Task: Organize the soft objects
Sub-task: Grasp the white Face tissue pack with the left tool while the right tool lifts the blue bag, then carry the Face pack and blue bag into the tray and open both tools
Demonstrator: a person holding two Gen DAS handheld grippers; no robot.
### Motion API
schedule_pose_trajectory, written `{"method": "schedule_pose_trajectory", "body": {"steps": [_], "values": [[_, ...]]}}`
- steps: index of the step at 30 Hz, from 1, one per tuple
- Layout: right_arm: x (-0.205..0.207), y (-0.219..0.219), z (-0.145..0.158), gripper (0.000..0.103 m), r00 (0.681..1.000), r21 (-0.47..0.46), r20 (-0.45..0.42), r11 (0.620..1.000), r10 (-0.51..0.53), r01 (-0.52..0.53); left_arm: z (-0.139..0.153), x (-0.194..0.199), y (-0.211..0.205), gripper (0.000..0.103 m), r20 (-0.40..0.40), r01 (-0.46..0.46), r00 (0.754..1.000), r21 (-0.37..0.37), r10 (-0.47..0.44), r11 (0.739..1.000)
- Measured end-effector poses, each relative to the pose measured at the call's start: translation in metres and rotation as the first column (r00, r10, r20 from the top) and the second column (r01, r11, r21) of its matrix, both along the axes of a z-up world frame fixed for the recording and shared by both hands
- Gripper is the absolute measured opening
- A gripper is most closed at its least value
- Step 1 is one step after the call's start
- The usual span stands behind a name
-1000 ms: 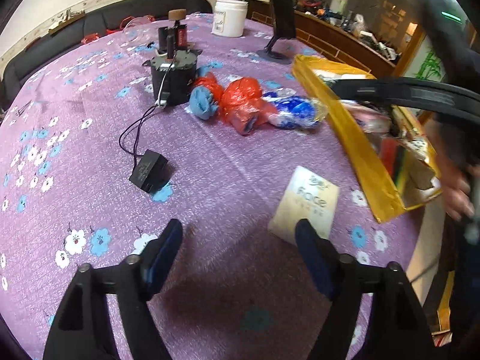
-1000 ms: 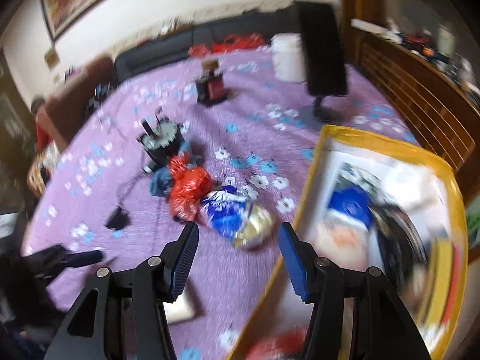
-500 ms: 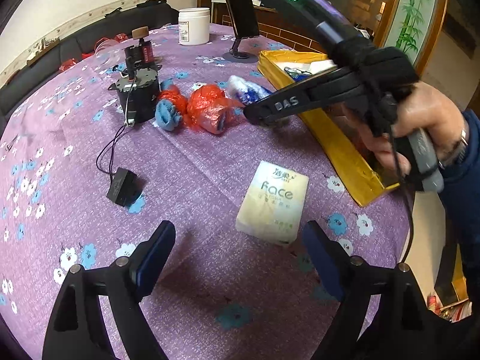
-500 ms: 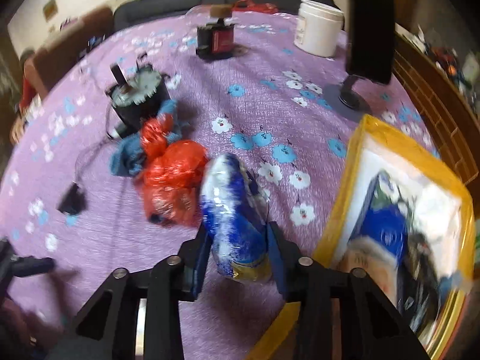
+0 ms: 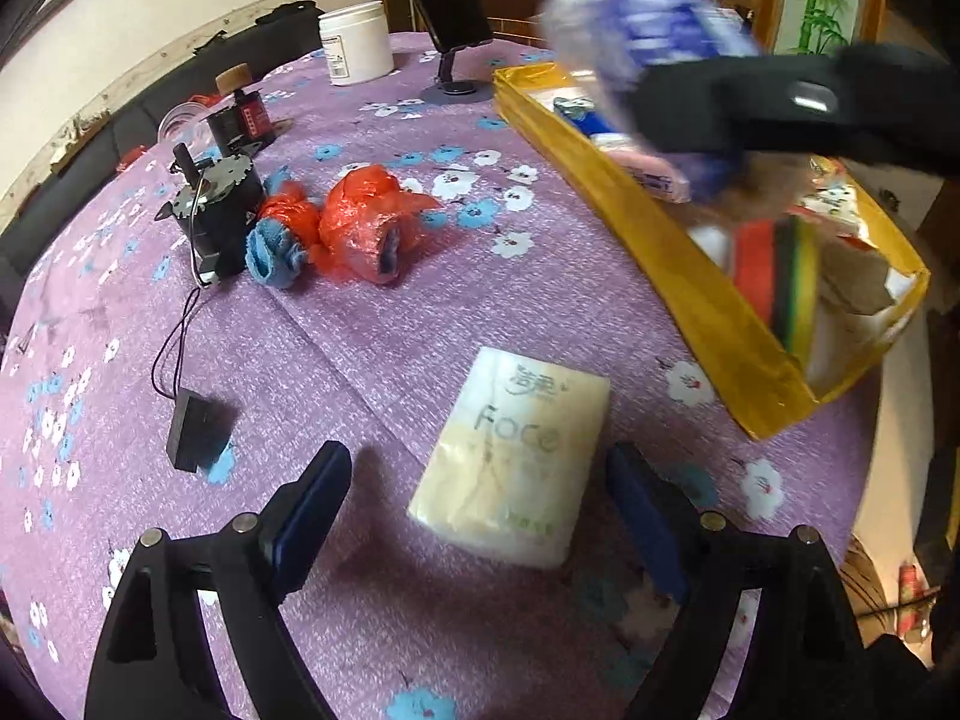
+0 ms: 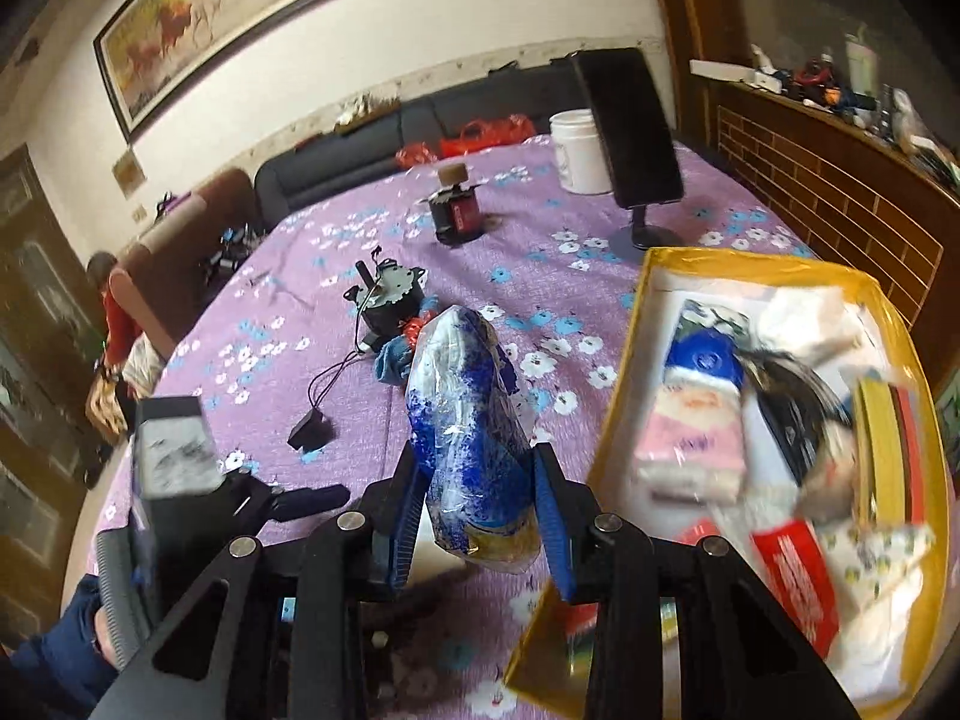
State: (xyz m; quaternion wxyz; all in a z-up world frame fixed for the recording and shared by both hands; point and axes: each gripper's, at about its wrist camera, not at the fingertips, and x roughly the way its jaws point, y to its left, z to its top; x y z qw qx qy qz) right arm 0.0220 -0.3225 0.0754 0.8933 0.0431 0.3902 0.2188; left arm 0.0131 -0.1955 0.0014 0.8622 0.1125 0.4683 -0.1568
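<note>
My right gripper [image 6: 480, 516] is shut on a blue and white plastic bag [image 6: 468, 420] and holds it above the table, beside the yellow box [image 6: 624, 372]. In the left wrist view the bag [image 5: 636, 18] hangs blurred over the box [image 5: 690, 276]. My left gripper [image 5: 480, 492] is open, its fingers on either side of a pale tissue pack [image 5: 516, 456] lying on the purple cloth. A red plastic bundle [image 5: 366, 228] and a blue cloth roll [image 5: 270, 246] lie further back.
The yellow box holds tissue packs [image 6: 690, 444] and other soft items. A black motor [image 5: 216, 210] with a wire and small black block [image 5: 195, 432], a red-black device [image 5: 240, 120], a white jar [image 5: 357, 42] and a phone stand [image 5: 450, 6] are on the table.
My right gripper closed on the blue and white bag, lifted it off the table and carried it toward the yellow box. My left gripper came closer to the tissue pack.
</note>
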Motion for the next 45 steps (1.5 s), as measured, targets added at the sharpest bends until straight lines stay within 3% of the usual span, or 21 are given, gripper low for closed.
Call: {"method": "schedule_pose_trajectory", "body": {"steps": [2,5,15,25,37,45], "values": [[-0.007,-0.006,-0.002,0.038,1.0,0.013,0.01,1.0,-0.022,0.022,-0.001,0.001,0.002,0.062,-0.004,-0.01,1.0,-0.013,0.01,1.0],[-0.016,-0.014,-0.008,0.038,0.999,0.024,0.012,0.998,-0.052,0.052,0.004,-0.002,0.007,0.045,0.011,-0.031,0.999,-0.016,0.031,0.999],[-0.028,-0.018,-0.023,0.038,0.997,0.028,0.0,0.997,-0.078,0.078,0.016,-0.014,0.015,0.045,0.037,-0.056,0.998,-0.086,0.06,0.995],[-0.036,-0.036,-0.012,0.039,0.995,0.063,0.032,0.994,-0.097,0.094,0.031,-0.012,-0.004,0.045,0.067,-0.024,0.997,-0.096,0.03,0.995],[-0.029,-0.118,-0.007,0.038,0.96,0.068,0.043,0.959,-0.277,0.274,0.058,0.005,-0.075,0.045,0.103,0.087,0.992,-0.104,-0.076,0.991],[0.006,-0.159,-0.022,0.038,0.925,0.018,-0.023,0.925,-0.379,0.38,0.045,0.028,-0.134,0.045,0.072,0.146,0.988,-0.096,-0.139,0.985]]}}
